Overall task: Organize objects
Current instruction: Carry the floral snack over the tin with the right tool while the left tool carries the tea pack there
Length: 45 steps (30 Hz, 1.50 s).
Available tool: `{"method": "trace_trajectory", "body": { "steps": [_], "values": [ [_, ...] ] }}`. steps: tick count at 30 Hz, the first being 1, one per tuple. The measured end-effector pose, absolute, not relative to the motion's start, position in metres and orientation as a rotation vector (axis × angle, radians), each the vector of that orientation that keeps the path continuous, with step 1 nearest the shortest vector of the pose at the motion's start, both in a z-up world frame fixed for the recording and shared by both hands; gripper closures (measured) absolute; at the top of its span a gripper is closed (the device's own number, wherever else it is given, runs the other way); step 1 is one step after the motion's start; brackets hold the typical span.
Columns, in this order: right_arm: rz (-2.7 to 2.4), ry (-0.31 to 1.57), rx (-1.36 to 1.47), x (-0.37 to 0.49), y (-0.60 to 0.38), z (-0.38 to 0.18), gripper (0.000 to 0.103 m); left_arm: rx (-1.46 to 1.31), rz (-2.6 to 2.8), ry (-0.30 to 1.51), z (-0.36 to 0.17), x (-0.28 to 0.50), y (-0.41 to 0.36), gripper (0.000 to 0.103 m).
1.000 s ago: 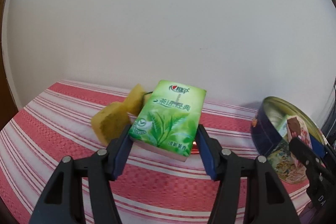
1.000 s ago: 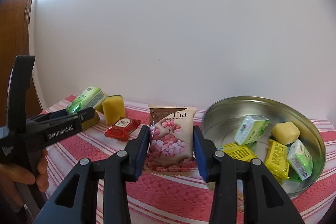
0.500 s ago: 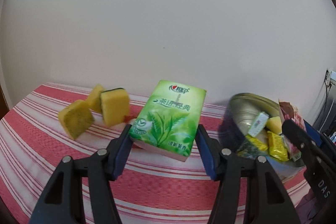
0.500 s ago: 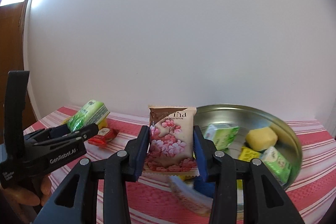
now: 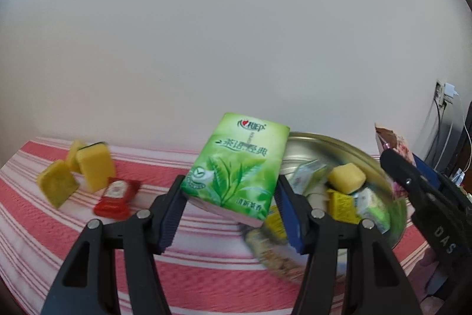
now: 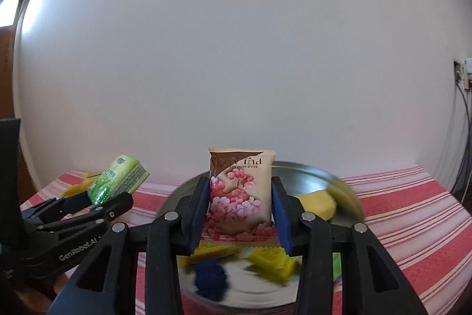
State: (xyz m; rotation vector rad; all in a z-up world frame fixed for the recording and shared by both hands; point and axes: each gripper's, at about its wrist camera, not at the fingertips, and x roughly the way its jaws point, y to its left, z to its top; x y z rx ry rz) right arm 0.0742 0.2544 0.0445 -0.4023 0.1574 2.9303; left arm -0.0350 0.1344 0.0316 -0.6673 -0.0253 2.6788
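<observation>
Landmark: round metal tin (image 5: 383, 167) on a red-and-white striped tablecloth (image 5: 206, 270), white wall behind. Left gripper (image 5: 231, 208) clamped on a green tea-leaf tissue pack (image 5: 236, 167), blue pads pressed against both long edges; pack tilted, held in the air just to the left of the tin, its right edge overlapping the tin's near-left rim in the left wrist view. Right gripper (image 6: 239, 207) clamped on a marshmallow packet with pink blossoms (image 6: 240, 194), printed text upside down, packet upright and held over the tin's interior. From the left wrist view that same packet (image 5: 392, 146) shows edge-on at the tin's right side, with the right gripper's black body below it. Inside the tin: a plain yellow block (image 5: 346, 177) toward the back, yellow wrapped packets (image 5: 342, 204) and pale green wrapped packets (image 5: 373, 210) toward the front; details blurred. A dark blue object (image 6: 211, 279) shows low in the tin from the right wrist view, too smeared to identify. Well left of the tin on the cloth: three yellow sponges (image 5: 94, 167) clustered together, one with a dark green scouring face, and a red sauce sachet (image 5: 116, 198) lying flat just in front of them, on the side nearer the tin.
</observation>
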Motion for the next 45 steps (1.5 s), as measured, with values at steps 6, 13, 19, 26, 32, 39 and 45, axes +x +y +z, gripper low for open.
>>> {"method": "trace_trajectory", "body": {
  "steps": [6,13,19,26,32,39,45],
  "values": [
    [2.866,0.142,-0.39,0.081,0.286,0.046,0.059,-0.665,2.647,0.011,0.033,-0.035,0.169,0.044],
    [2.779,0.081,-0.38,0.086,0.305,0.044,0.059,-0.683,2.622,0.043,0.03,-0.037,0.205,0.044],
    [2.739,0.102,-0.412,0.083,0.321,0.04,0.059,-0.728,2.604,0.083,0.022,-0.041,0.229,0.044],
    [2.732,0.12,-0.463,0.078,0.32,0.036,0.059,-0.782,2.59,0.126,0.008,-0.044,0.241,0.044],
    [2.744,0.098,-0.53,0.07,0.308,0.029,0.059,-0.832,2.591,0.149,0.0,-0.054,0.243,0.044],
    [2.772,0.075,-0.551,0.074,0.294,0.029,0.059,-0.844,2.623,0.167,0.0,-0.058,0.235,0.044],
    [2.795,0.072,-0.582,0.059,0.299,0.028,0.059,-0.866,2.652,0.191,-0.003,-0.06,0.235,0.044]
  ]
}}
